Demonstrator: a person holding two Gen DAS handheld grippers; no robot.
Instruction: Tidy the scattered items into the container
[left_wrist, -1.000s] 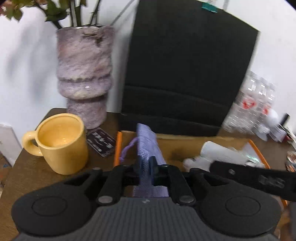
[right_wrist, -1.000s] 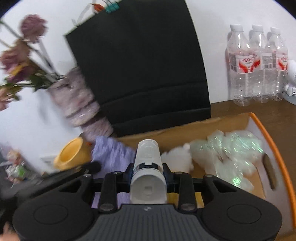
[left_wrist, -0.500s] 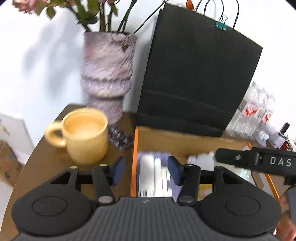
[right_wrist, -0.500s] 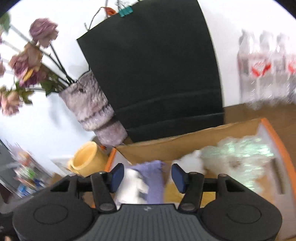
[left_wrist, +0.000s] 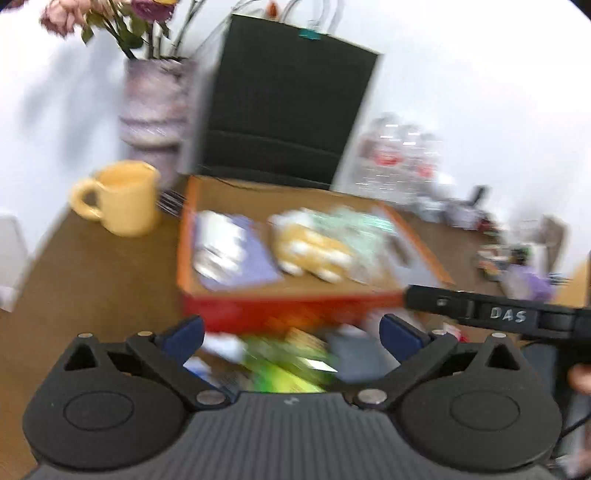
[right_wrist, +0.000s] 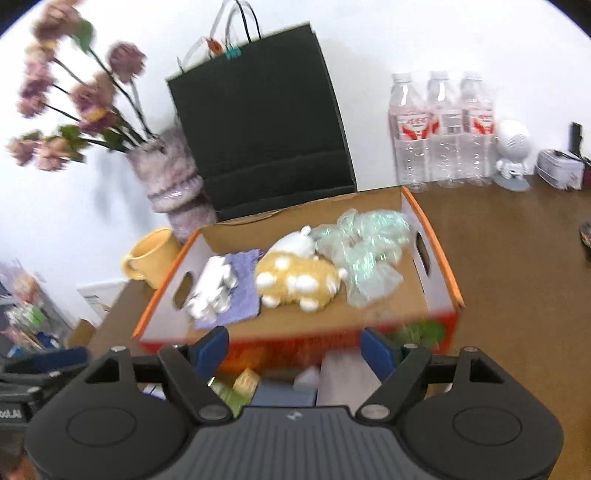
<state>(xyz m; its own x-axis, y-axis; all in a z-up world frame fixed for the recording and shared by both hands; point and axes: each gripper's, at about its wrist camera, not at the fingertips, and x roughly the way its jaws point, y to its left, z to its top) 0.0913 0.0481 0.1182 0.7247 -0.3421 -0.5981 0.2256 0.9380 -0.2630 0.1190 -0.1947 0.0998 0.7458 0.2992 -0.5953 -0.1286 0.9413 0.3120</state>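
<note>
Left wrist view: the left gripper (left_wrist: 291, 330) is hovering with its blue-padded fingers (left_wrist: 184, 334) spread wide and nothing between them, just short of the orange-rimmed cardboard box (left_wrist: 295, 312) that is serving as the container on the brown wooden table (left_wrist: 92, 280). Inside the box a lilac knitted cloth (left_wrist: 255, 254), a white cylindrical tube (left_wrist: 221, 240), a yellow plush toy with white spots (left_wrist: 314, 247) and a crumpled pale-green plastic wrap (left_wrist: 362, 229) are lying side by side. Under the open jaws a blurred green-and-yellow packet (left_wrist: 284, 365) and a grey-blue flat item (left_wrist: 354, 358) are sitting loose in front of the box. A yellow ceramic mug (left_wrist: 122, 199) is standing to the box's left, well clear of it.

Right wrist view: the right gripper (right_wrist: 293, 347) is likewise gaping wide and carrying nothing, poised over the near wall of the box. The tube is resting on the cloth at the box's left end, the plush touching the cloth in the middle, the wrap at the right. Below the fingers, small loose pieces, among them a pale yellow block (right_wrist: 246, 382), are waiting outside the box; blur is hiding what they are.

Judged from this, the work is between drops: both claws are free and looking for the next pickup. The next move calls for lowering one gripper onto a loose item before the box, closing squarely, and lifting it over the near wall.
</note>
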